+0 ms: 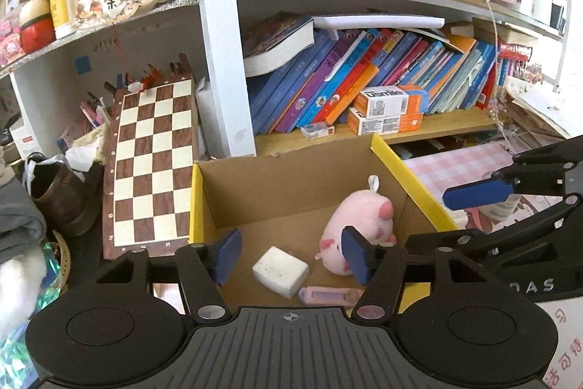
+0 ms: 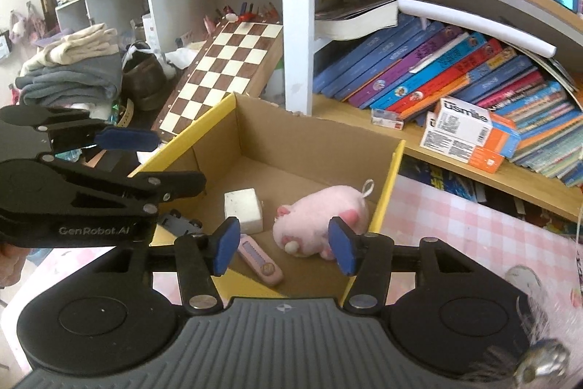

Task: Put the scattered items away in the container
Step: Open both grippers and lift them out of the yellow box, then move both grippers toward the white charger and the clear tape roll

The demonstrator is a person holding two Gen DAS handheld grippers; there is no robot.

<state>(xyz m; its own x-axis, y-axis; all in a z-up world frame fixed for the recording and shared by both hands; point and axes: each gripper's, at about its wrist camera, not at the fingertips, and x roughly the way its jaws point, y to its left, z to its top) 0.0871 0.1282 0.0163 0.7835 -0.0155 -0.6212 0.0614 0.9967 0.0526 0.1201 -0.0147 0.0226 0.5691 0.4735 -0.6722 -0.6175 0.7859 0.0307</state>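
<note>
Open brown cardboard box with yellow outer faces (image 2: 388,192) sits on pink checked tablecloth (image 2: 455,225), before the bookshelf. Inside on box floor: pink plush pig (image 2: 320,217) toward right wall; white foam block (image 2: 243,209) just left of it, apart; pink utility knife (image 2: 260,259) lying flat nearer the cameras, beside the block. Small grey toy car (image 2: 180,225) at box's left edge, partly hidden. Left gripper (image 1: 291,256) above box, jaws apart, nothing between. Right gripper (image 2: 284,245) likewise parted, empty. Folded chessboard (image 1: 153,163) leans left of box.
</note>
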